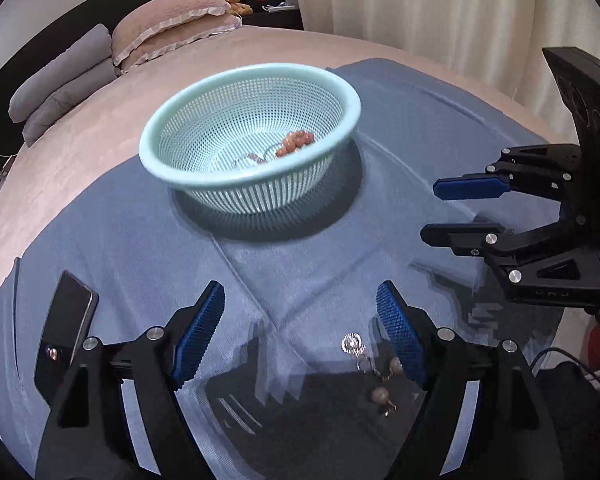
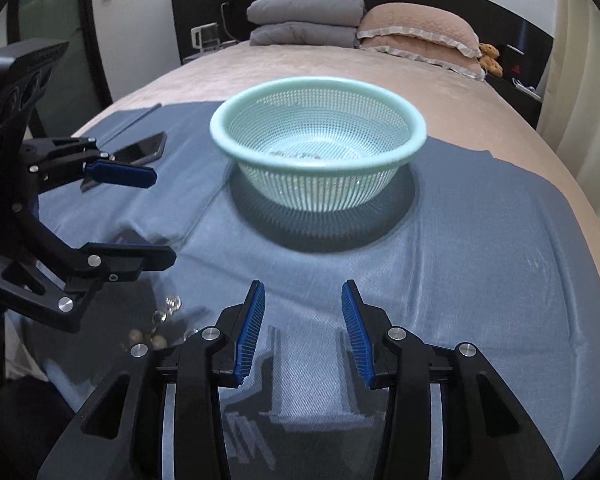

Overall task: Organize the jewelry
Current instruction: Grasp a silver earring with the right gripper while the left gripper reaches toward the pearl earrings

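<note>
1. Down on the blue cloth (image 1: 140, 248), loose jewelry is lying close to the camera: a silvery ring-shaped piece (image 1: 353, 345) with small metal links trailing from it, and two round, matte beige pearl earrings (image 1: 380, 395) on gold-coloured hooks.
2. Just beside these pieces, the left gripper (image 1: 300, 332) is hovering with its jaws spread wide and nothing between them; its ribbed blue pads (image 1: 202, 336) are showing a fine comb-like texture, and the earrings are sitting near the right-side pad.
3. Further out, a pale mint plastic basket (image 1: 152, 152), round and bowl-shaped with a smooth thick rim and a fine mesh wall, is resting on the cloth; a string of glossy orange-brown beads (image 1: 296, 142) and a thin silvery chain (image 1: 252, 159) are lying inside it.
4. Off to the side, the right gripper (image 2: 303, 330) is also standing open and empty above bare cloth, its black angular frame studded with shiny round bolts.
5. Near the cloth's edge, a flat black phone (image 1: 66, 336) with a glossy screen is lying.
6. Beyond, the woven cloth is spreading over a soft pink bedspread (image 1: 100, 128), with frilled pink pillows (image 1: 172, 20) and folded grey blankets (image 1: 60, 80) at the dark headboard.
</note>
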A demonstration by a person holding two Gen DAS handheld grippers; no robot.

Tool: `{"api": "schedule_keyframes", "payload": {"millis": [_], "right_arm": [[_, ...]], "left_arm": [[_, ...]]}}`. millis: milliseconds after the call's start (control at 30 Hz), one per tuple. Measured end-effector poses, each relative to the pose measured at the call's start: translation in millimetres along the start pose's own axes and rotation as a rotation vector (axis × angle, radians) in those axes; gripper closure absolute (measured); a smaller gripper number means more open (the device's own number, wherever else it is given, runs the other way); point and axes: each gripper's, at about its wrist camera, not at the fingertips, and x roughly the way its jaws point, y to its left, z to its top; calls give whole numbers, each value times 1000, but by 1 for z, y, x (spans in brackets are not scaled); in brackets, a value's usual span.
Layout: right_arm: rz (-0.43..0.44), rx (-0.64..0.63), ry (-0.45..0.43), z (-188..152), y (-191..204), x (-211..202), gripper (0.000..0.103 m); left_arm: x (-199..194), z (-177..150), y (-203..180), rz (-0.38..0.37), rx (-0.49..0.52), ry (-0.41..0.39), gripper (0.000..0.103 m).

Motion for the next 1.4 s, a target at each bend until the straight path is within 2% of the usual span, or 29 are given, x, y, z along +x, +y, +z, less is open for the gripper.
{"api": "schedule_keyframes", "payload": {"millis": [133, 300, 700, 800, 867, 900, 967, 1033, 1100, 1133, 1167, 1200, 1300, 1367, 1400], "right_arm": [[50, -25, 7, -11, 13, -2, 65], [72, -73, 26, -20, 29, 1, 65], [92, -93, 55, -30, 44, 14, 67], [97, -104, 58, -28, 47, 17, 71], [90, -111, 59, -26, 48, 19, 76], [89, -110, 59, -26, 48, 20, 78], [84, -115, 64, -26, 49, 21, 92], [73, -127, 64, -27, 51, 22, 93], [68, -131, 63, -27, 52, 22, 93], [69, -127, 62, -28, 52, 22, 93], [71, -120, 62, -28, 51, 21, 93], [73, -114, 60, -29, 50, 21, 93], [72, -104, 60, -32, 49, 18, 93], [70, -100, 58, -35, 48, 14, 93], [68, -96, 56, -36, 47, 12, 93]], "left_arm": [[3, -19, -6, -2, 12, 29, 25], [14, -31, -7, -24, -19, 60, 25], [26, -37, -5, -81, -97, 56, 26], [27, -37, -4, -97, -107, 56, 31], [26, -38, -4, -116, -119, 54, 40], [26, -37, -4, -115, -120, 55, 41], [27, -38, -5, -122, -125, 57, 41], [28, -38, -6, -122, -133, 55, 42], [26, -39, -9, -120, -125, 49, 49], [26, -39, -10, -141, -122, 51, 60], [25, -39, -10, -192, -131, 60, 79], [25, -38, -12, -211, -138, 64, 83], [26, -36, -21, -184, -110, 66, 86], [27, -35, -22, -189, -124, 69, 101], [30, -35, -23, -182, -128, 90, 101]]}}
